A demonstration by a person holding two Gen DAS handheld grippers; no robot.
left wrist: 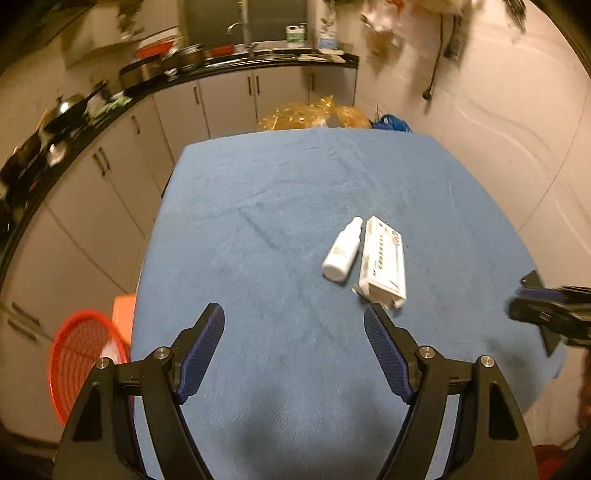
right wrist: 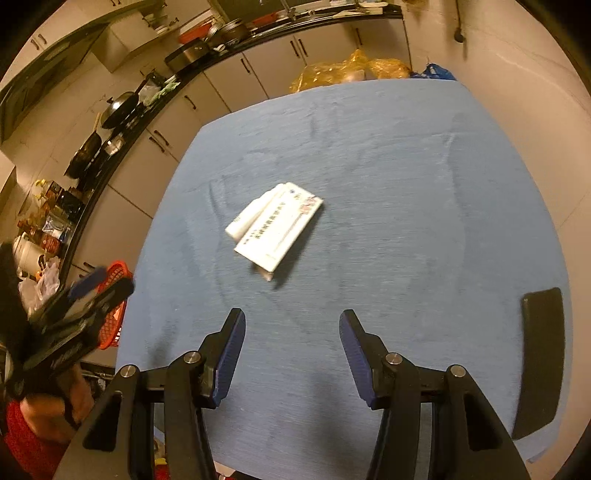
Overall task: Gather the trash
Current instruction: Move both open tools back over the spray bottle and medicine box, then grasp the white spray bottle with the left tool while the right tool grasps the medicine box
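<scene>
Small white bottle (left wrist: 341,254) and white carton (left wrist: 382,260) lie touching, mid blue-covered counter (left wrist: 258,206), nearer its right edge. Left gripper (left wrist: 293,317) and right gripper (right wrist: 291,325): fingers spread apart, empty, above the near edge. Orange basket (left wrist: 79,354) sits below the counter's left edge.

— What sort of place are you working in?

— You are in a home kitchen. A black countertop (right wrist: 122,129) curves along the wall over pale cabinets (left wrist: 229,99) with dark handles.

— What else tells you that?

— You can see a sink tap (left wrist: 245,29) at the far end, woks and pans (right wrist: 118,107) on the counter, plus jars and bottles (right wrist: 48,218) crowded near its closer end. A table under a blue cloth (left wrist: 295,206) stands in front of you.
</scene>
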